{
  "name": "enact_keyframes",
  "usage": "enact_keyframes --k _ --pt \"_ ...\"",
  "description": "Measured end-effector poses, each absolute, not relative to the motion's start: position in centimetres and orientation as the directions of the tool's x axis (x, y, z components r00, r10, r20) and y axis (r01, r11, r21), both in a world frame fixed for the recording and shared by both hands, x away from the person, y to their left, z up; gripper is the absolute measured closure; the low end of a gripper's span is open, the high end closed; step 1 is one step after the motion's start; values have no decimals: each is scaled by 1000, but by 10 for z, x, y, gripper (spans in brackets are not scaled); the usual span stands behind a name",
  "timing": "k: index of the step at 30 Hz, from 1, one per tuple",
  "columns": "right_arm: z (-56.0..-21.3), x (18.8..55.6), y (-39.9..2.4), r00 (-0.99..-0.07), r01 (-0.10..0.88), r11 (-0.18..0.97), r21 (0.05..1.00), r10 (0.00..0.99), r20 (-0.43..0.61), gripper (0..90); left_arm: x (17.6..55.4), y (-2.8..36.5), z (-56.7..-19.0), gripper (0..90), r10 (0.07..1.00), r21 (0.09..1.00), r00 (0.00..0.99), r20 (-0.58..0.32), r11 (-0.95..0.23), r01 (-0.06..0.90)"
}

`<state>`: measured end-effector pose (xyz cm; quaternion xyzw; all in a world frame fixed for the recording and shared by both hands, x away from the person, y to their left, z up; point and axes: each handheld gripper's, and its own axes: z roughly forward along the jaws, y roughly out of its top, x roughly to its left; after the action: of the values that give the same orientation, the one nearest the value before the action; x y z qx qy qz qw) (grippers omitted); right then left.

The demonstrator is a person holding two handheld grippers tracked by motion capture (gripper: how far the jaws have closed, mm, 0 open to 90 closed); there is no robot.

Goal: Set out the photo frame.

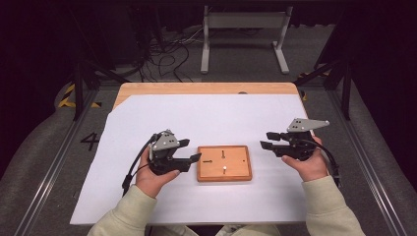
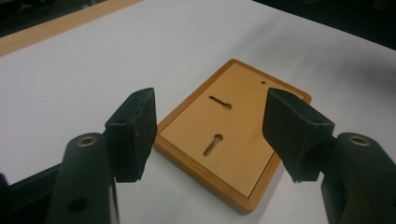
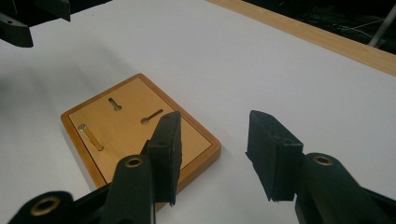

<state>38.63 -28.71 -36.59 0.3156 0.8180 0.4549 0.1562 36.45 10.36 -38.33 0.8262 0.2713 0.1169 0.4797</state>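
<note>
The board (image 1: 224,162) lies flat on the white sheet (image 1: 206,118) between the left gripper (image 1: 189,150) and right gripper (image 1: 268,139), both with jaws apart and empty. A careless nudge could slide the board or knock its upright peg (image 3: 90,136).

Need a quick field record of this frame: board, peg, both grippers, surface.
board: wooden board with raised rim, flat on the white sheet, between the two grippers
slots: two keyhole slots and a small round hole in the board's face
peg: one light peg stands upright in the board
left gripper: jaws apart, nothing between them, just left of the board, not touching it
right gripper: jaws apart, empty, right of the board and clear of it
table: wooden edge shows beyond the sheet
</note>
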Motion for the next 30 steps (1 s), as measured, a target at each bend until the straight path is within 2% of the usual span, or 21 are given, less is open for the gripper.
enact_keyframes --k 11,16,18,30 --pt "-365 384 -289 -750 372 383 846 661 30 574 367 79 -395 384 473 856 877 -87 -414 309" --pt "-369 384 -290 -745 383 390 837 666 31 579 370 71 -404 398 425 851 892 -156 -400 339" --pt "-371 384 -289 -744 386 392 835 667 31 579 371 65 -412 399 412 844 898 -152 -418 335" --pt "-374 384 -290 -738 399 390 830 674 38 577 372 42 -437 493 360 848 914 -186 -412 334"
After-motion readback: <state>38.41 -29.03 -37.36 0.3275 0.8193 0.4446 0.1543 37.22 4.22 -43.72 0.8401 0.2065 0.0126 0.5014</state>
